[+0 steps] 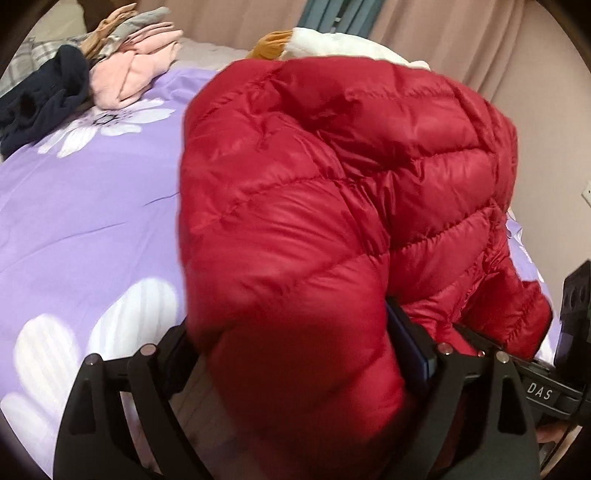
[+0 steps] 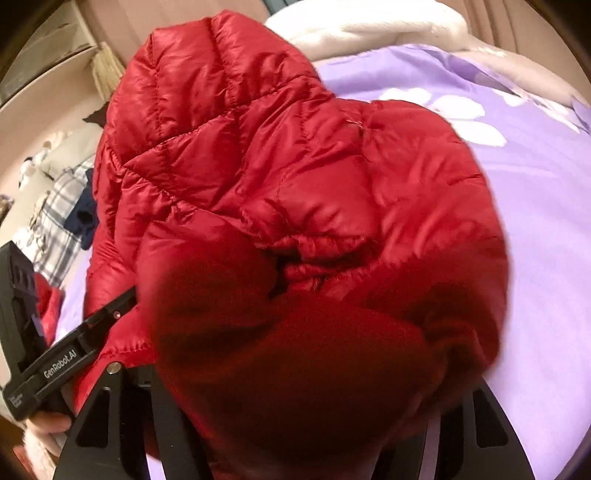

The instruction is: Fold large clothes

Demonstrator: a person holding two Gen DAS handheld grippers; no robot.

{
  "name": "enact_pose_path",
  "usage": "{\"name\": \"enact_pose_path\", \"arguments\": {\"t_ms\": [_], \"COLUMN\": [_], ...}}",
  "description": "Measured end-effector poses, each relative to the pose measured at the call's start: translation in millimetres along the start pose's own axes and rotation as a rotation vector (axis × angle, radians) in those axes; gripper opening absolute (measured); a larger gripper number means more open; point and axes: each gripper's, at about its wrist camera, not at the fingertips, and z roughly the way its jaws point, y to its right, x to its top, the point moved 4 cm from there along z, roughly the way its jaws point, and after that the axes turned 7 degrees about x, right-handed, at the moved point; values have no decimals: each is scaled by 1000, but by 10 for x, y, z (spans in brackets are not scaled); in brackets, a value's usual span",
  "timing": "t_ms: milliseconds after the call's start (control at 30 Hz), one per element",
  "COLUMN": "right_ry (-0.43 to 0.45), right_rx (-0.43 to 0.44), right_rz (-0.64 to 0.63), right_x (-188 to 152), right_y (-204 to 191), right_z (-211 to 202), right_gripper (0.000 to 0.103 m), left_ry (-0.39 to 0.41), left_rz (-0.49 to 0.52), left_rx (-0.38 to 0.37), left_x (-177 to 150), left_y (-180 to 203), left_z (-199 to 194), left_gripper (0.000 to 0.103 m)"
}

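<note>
A red quilted puffer jacket (image 1: pixel 332 166) lies bunched on the purple flowered bed cover (image 1: pixel 92 221). My left gripper (image 1: pixel 291 347) stands with its jaws wide, and a thick fold of the jacket fills the gap between them. Its blue-padded right finger (image 1: pixel 410 347) lies against the fabric. In the right wrist view the jacket (image 2: pixel 221 147) bulges over my right gripper (image 2: pixel 295 369) and hides its fingertips, so I cannot see whether the pads press on it. The two grippers sit side by side at the jacket's near edge.
Folded pink clothes (image 1: pixel 140 70) and a dark navy garment (image 1: pixel 40 99) lie at the far left of the bed. A white fleece (image 2: pixel 369 26) and a mustard piece (image 1: pixel 273 44) sit behind the jacket. Curtains (image 1: pixel 480 48) hang beyond. A hand (image 2: pixel 48 424) holds the left gripper's body (image 2: pixel 55 362).
</note>
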Motion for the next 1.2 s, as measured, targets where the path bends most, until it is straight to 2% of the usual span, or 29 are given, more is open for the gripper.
{"name": "enact_pose_path", "arguments": {"t_ms": [67, 133, 167, 233, 300, 367, 433, 500, 600, 633, 667, 767, 867, 933, 1033, 1133, 1167, 1200], "right_ry": [-15, -11, -2, 20, 41, 96, 150, 193, 184, 176, 172, 143, 61, 35, -11, -92, -111, -112], "right_rx": [10, -13, -39, -100, -153, -186, -212, -199, -106, -83, -76, -52, -63, -47, -82, -115, -121, -115], "right_rz": [-2, -11, -8, 0, 1, -20, -48, -87, -122, -130, -136, -165, -105, -92, -49, 3, 16, 20], "right_x": [-52, -96, -115, -119, -136, -111, -110, -20, 180, 269, 377, 629, 972, 1022, 1079, 1046, 1024, 1005], "right_y": [-7, -21, -24, -26, -85, -242, -415, -616, -796, -825, -859, -944, -837, -786, -605, -361, -277, -209], "right_z": [-201, -410, -559, -869, -1140, -1442, -1656, -1785, -1790, -1777, -1701, -1471, -1046, -809, -447, -17, 95, 193], "right_gripper": [63, 63, 64, 64, 64, 63, 57, 32, 17, 15, 13, 13, 13, 13, 13, 13, 12, 11], "left_ry": [10, 61, 97, 185, 268, 320, 323, 291, 200, 172, 157, 124, 84, 60, 0, -196, -211, -177], "left_rz": [13, 85, 145, 259, 330, 313, 227, 145, 52, 35, 29, 19, -12, -38, -43, -8, -6, 1], "left_rx": [29, 96, 149, 268, 370, 420, 375, 315, 191, 146, 129, 154, 133, 111, 147, 181, 198, 210], "left_x": [15, 49, 65, 106, 153, 209, 292, 392, 568, 645, 664, 808, 965, 1094, 1195, 1037, 954, 936], "left_y": [-33, -16, 1, 48, 59, 10, -70, -154, -209, -242, -99, -24, -34, -64, -105, -112, -103, -80], "left_z": [-183, -456, -604, -897, -1174, -1404, -1560, -1611, -1505, -1425, -1401, -1210, -980, -734, -308, 406, 593, 625], "left_gripper": [88, 81, 79, 68, 67, 62, 48, 38, 24, 23, 23, 21, 17, 17, 18, 18, 18, 17]}}
